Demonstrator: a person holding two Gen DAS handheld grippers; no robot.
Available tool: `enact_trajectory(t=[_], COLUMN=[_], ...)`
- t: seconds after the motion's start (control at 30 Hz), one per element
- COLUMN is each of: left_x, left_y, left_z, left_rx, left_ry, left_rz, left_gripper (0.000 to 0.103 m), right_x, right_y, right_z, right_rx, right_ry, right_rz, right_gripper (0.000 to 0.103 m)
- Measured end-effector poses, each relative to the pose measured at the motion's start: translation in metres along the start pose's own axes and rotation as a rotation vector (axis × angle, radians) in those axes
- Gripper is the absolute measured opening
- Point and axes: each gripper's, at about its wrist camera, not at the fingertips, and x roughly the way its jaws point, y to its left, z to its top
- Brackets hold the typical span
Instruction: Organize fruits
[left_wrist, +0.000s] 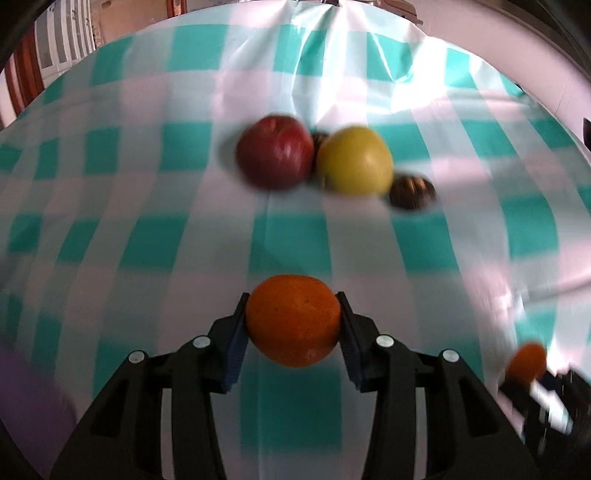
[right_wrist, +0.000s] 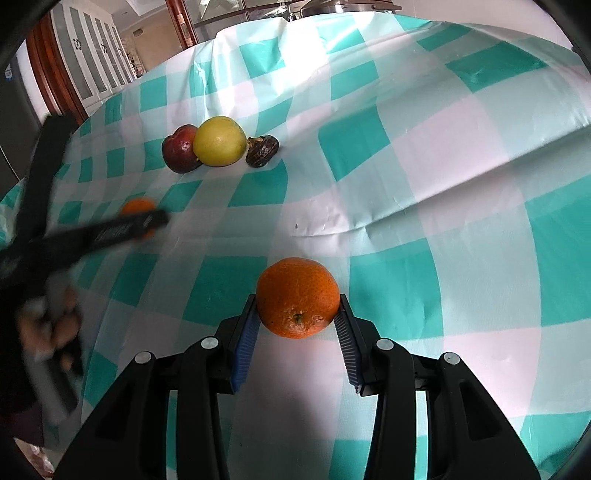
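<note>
My left gripper (left_wrist: 293, 314) is shut on an orange (left_wrist: 293, 319) and holds it above the checked cloth. Ahead of it lie a red apple (left_wrist: 275, 151), a yellow apple (left_wrist: 354, 160) and a dark brown fruit (left_wrist: 412, 192), with another dark one (left_wrist: 319, 138) half hidden between the apples. My right gripper (right_wrist: 297, 312) is shut on a second orange (right_wrist: 297, 297). In the right wrist view the red apple (right_wrist: 181, 153), yellow apple (right_wrist: 219, 140) and dark fruit (right_wrist: 262, 150) lie together at the far left. The left gripper (right_wrist: 144, 221) with its orange (right_wrist: 137, 206) shows blurred there.
A teal and white checked tablecloth (right_wrist: 406, 184) covers the table, creased in places. The right gripper with its orange (left_wrist: 526, 360) shows blurred at the lower right of the left wrist view. Cabinets (right_wrist: 92, 62) and a wooden door frame stand beyond the far left edge.
</note>
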Motion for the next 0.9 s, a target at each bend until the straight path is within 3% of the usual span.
enact_trajectory(t=[0.13,0.4,0.6,0.9], left_x=[-0.025,-0.085,-0.123,-0.145], left_y=[0.002,-0.031,-0.034,-0.013], left_z=[-0.028,-0.041,-0.044,-0.070], left_rx=[-0.048,0.041,0.079,0.076], left_ry=[0.026,-0.026,-0.080,-0.091], left_rz=[-0.011,0.002,0.021,0.026], left_gripper=[0.045,0.045,0.045,0.045], right_x=[-0.014,-0.058,-0.096,-0.098], right_y=[0.000,0.000,0.030,0.071], right_z=[-0.003,0.002,0.022,0.028], right_rx=[-0.038,-0.118,-0.252,-0.343], right_ry=[-0.005,0.004,-0.007,0.001], right_rz=[0.018,0.025,0.068,0.086], right_gripper=[0.041,0.041,0.041,0.041])
